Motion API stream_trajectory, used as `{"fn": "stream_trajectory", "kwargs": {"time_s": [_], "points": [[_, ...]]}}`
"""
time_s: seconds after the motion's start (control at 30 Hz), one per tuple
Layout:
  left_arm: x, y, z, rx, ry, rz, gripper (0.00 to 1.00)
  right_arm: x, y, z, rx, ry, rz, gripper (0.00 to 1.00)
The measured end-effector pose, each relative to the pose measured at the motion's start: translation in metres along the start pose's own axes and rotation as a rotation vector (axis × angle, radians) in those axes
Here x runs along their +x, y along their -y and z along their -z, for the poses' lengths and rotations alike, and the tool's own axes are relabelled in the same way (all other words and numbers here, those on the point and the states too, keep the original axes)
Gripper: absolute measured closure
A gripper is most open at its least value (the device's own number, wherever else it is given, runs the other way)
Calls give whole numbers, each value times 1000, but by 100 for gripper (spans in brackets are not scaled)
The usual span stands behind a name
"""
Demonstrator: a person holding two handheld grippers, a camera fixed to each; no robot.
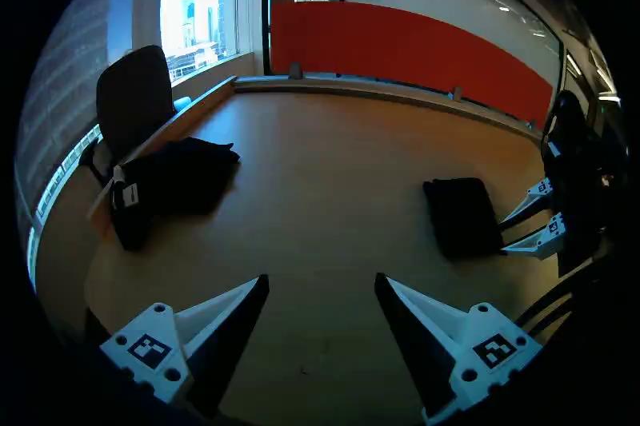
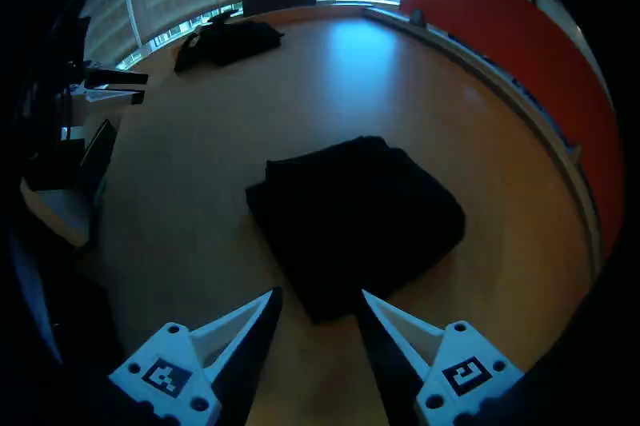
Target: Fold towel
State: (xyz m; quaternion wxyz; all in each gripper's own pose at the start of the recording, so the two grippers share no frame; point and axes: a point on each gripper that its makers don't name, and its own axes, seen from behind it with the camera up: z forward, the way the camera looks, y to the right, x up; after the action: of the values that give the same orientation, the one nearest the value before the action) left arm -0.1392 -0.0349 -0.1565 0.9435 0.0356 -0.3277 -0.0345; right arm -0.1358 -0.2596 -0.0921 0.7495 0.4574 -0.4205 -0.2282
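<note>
A dark towel [image 2: 356, 222] lies folded into a thick rectangle on the wooden table [image 2: 200, 186]. My right gripper [image 2: 318, 298] is open just at the towel's near corner, which reaches into the gap between the fingers; they do not press on it. In the left gripper view the same towel [image 1: 462, 214] sits at the right, with the right gripper [image 1: 538, 222] touching its far side. My left gripper [image 1: 320, 286] hovers open over bare table [image 1: 320, 186], well apart from the towel. It also appears far off in the right gripper view [image 2: 112, 84].
A heap of dark cloth [image 1: 172, 178] lies at the table's left edge, seen too at the far end [image 2: 228, 38]. A black office chair [image 1: 132, 94] stands behind it by the windows. An orange partition [image 1: 408, 50] runs along the table's far side.
</note>
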Motion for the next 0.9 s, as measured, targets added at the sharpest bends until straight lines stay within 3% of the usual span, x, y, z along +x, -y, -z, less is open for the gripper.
{"fn": "stream_trajectory", "kwargs": {"time_s": [0.47, 0.73, 0.9], "points": [[-1, -4, -2, -9, 5, -6, 2, -23, -3, -6, -37, 42, -63, 37], [0, -3, -2, -9, 4, -9, 2, -26, -7, -7, -62, 46, -118, 67], [0, -2, -2, -9, 6, -11, 2, -26, -6, -8, -57, 41, -147, 77]]}}
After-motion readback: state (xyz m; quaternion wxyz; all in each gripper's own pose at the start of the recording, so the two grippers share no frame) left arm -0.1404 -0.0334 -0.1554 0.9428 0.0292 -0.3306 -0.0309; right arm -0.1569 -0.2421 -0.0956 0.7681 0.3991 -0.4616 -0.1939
